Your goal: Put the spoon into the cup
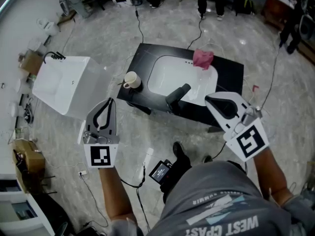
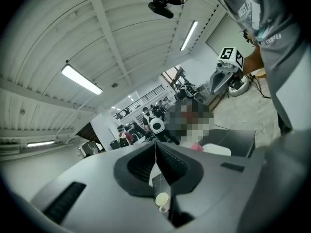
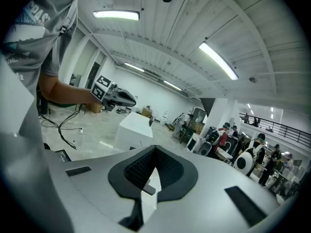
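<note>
Left gripper (image 1: 110, 102) and right gripper (image 1: 210, 100) closed, empty, away from cup (image 1: 131, 79) on surface (image 1: 231, 69); spoon unclear, probably inside; task seemingly done.

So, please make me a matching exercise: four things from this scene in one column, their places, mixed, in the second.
1. cup
2. pink cloth
3. black faucet
4. white box

a. on the floor, left of the table
b. on the far rim of the basin
c. on the table's left corner
d. at the basin's near edge

Pairs: 1-c, 2-b, 3-d, 4-a
</note>
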